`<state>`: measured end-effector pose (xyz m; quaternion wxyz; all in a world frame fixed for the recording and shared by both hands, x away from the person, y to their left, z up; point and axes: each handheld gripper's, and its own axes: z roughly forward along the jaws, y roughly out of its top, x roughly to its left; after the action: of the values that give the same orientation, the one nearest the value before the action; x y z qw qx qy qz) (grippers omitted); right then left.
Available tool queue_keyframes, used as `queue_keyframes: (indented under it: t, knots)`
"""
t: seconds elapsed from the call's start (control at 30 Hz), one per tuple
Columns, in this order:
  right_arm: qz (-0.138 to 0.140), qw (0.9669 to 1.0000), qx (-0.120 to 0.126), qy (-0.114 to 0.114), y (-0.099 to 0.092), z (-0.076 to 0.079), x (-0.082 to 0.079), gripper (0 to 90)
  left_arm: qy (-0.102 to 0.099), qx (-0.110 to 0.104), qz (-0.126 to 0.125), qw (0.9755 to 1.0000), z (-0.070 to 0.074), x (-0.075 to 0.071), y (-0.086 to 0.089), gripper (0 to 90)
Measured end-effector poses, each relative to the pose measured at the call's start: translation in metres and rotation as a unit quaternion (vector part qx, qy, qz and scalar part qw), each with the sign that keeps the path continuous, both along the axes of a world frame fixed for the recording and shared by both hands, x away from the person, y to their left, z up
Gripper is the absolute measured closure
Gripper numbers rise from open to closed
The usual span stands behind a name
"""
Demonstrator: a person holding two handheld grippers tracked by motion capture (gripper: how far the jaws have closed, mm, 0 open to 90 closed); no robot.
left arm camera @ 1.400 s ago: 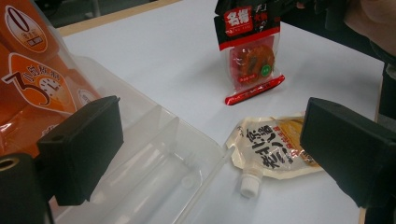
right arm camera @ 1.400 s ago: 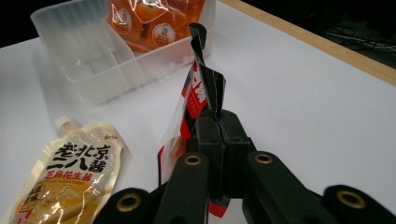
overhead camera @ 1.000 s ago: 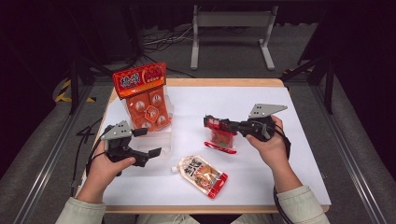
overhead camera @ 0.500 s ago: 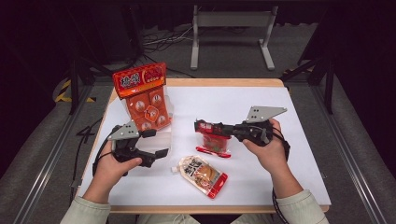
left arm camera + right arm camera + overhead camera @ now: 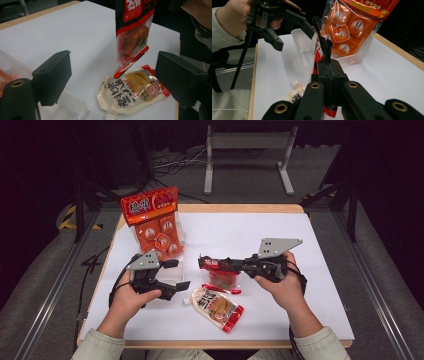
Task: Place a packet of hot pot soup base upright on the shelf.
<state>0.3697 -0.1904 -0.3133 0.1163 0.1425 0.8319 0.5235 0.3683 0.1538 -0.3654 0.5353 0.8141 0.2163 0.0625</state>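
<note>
My right gripper (image 5: pixel 216 264) is shut on the top edge of a red snack packet (image 5: pixel 223 279), which hangs just above the white table (image 5: pixel 280 235). In the right gripper view the jaws (image 5: pixel 328 65) pinch the packet (image 5: pixel 320 51). My left gripper (image 5: pixel 179 274) is open, left of the packet and apart from it. In the left gripper view the packet (image 5: pixel 132 32) hangs between and beyond its spread jaws (image 5: pixel 116 75). Flat on the table under the packet lies a spouted pouch (image 5: pixel 217 307) with a red end (image 5: pixel 132 90).
A clear plastic box (image 5: pixel 167 254) stands at the back left, holding an upright orange bag of round snacks (image 5: pixel 152 220). It rises just behind the left gripper (image 5: pixel 293 36). The box wall (image 5: pixel 303 48) is close beside the hanging packet. The table's wooden edge (image 5: pixel 240 208) frames the white sheet.
My right gripper has carried the red packet leftwards and up off the table. The left gripper has shifted right, towards the packet, still open.
</note>
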Motion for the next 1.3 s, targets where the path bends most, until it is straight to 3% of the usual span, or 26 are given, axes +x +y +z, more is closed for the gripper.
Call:
queue_keyframes:
  t: [0.1, 0.53, 0.93, 1.1, 1.3]
  knots:
    - [0.012, 0.9999, -0.002, -0.004, 0.004, 0.000, -0.003, 89.9, -0.002, -0.003, -0.012, 0.9999, 0.000, 0.000, -0.004, 20.9]
    - [0.049, 0.9987, -0.007, -0.016, 0.022, -0.002, -0.012, 89.9, -0.003, -0.017, -0.041, 0.9990, 0.003, -0.001, -0.020, 23.9]
    - [0.058, 0.9981, -0.010, -0.019, 0.029, -0.006, -0.013, 89.9, 0.007, -0.022, -0.060, 0.9979, 0.003, -0.001, -0.029, 38.7]
    - [0.063, 0.9977, -0.004, -0.024, 0.031, -0.006, -0.014, 89.8, 0.027, -0.035, -0.078, 0.9960, 0.000, 0.001, -0.032, 40.0]
    - [0.069, 0.9973, -0.005, -0.025, 0.033, -0.007, -0.015, 89.8, 0.022, -0.037, -0.082, 0.9957, 0.000, 0.001, -0.033, 50.2]
